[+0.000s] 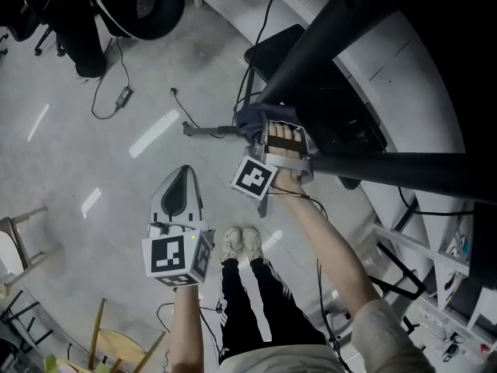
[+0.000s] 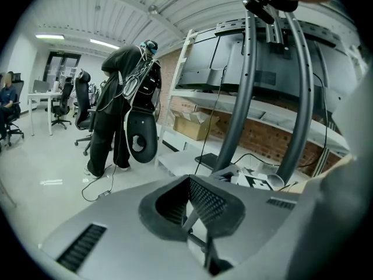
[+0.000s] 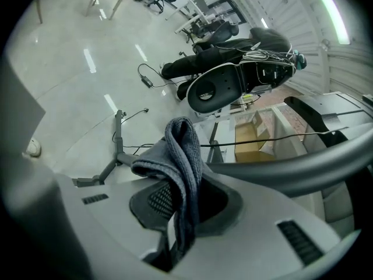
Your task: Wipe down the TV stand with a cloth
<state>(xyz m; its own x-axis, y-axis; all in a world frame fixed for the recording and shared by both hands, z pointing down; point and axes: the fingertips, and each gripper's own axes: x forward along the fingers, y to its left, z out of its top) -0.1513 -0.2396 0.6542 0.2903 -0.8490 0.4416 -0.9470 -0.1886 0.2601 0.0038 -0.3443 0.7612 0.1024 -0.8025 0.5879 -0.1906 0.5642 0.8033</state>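
Note:
In the head view, the TV stand's black poles point(image 1: 326, 29) slant across the upper right, and a grey base leg point(image 1: 208, 131) lies on the floor. My right gripper point(image 1: 268, 127) is shut on a dark blue cloth point(image 1: 260, 115) and holds it against the stand where the poles meet. In the right gripper view the cloth point(image 3: 178, 150) hangs folded out of the right gripper point(image 3: 185, 185), beside a curved black bar point(image 3: 280, 165). My left gripper point(image 1: 185, 174) hangs lower left, away from the stand. In its own view the left gripper point(image 2: 190, 182) is shut and empty, facing two upright poles point(image 2: 236, 109).
White shelving point(image 2: 192, 156) with a cardboard box point(image 2: 195, 124) runs behind the stand. A rack of dark garments point(image 2: 125, 109) stands on the grey floor. Cables point(image 1: 116, 99) trail there. A wooden chair point(image 1: 116, 340) sits at the lower left, and my shoes point(image 1: 241, 243) are below the grippers.

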